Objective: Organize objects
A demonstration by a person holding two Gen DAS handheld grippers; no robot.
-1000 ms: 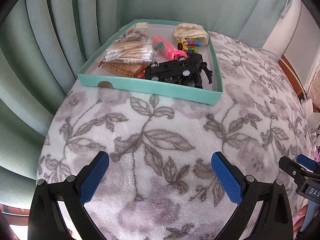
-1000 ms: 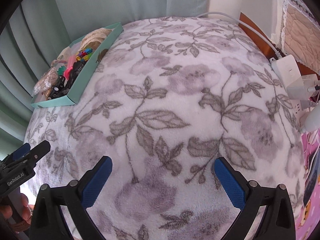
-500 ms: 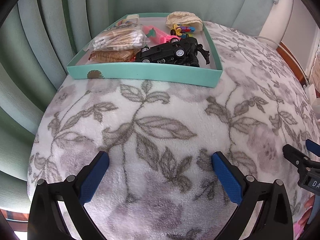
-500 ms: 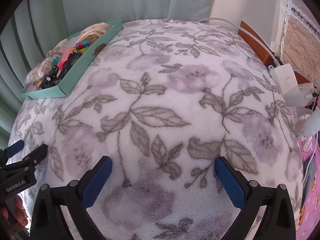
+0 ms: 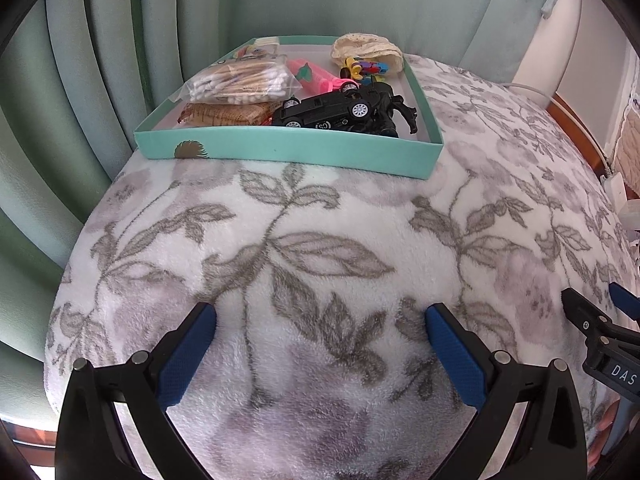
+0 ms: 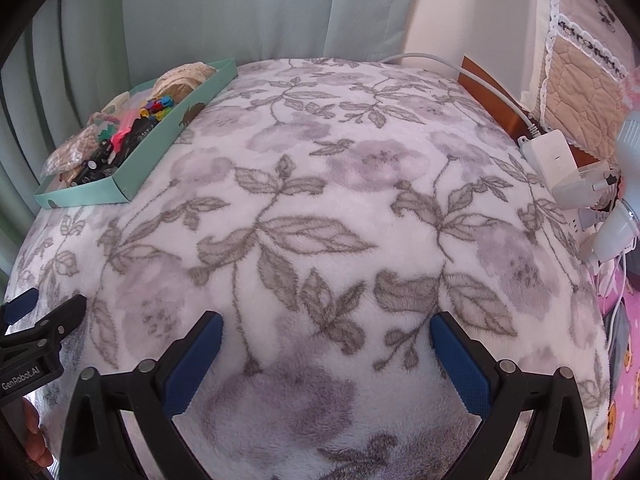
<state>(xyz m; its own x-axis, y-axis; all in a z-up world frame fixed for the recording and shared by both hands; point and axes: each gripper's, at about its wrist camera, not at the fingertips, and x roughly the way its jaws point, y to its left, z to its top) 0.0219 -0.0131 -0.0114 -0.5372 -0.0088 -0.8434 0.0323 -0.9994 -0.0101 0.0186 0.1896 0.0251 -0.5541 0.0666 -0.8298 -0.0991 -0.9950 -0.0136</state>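
A teal tray (image 5: 288,154) sits at the far left of the floral blanket, also visible at the left in the right wrist view as the tray (image 6: 120,190). It holds a black toy car (image 5: 328,114), a bag of cotton swabs (image 5: 240,86), a pink toy (image 5: 316,78), a cracker packet (image 5: 224,114), a small colourful toy (image 5: 366,68) and a cream knitted piece (image 5: 368,48). My left gripper (image 5: 320,344) is open above bare blanket, well short of the tray. My right gripper (image 6: 326,354) is open too, over the blanket's middle, holding nothing.
Green curtains (image 5: 80,100) hang behind and left of the tray. A white power strip with plugs and a cable (image 6: 560,164) lies at the blanket's right edge, beside a wooden rail (image 6: 492,100). A pink patterned sheet (image 6: 624,400) shows at the lower right.
Both grippers have drawn back and dropped lower, so the tray now looks flatter and farther off. The jaws stayed open and nothing was picked up.
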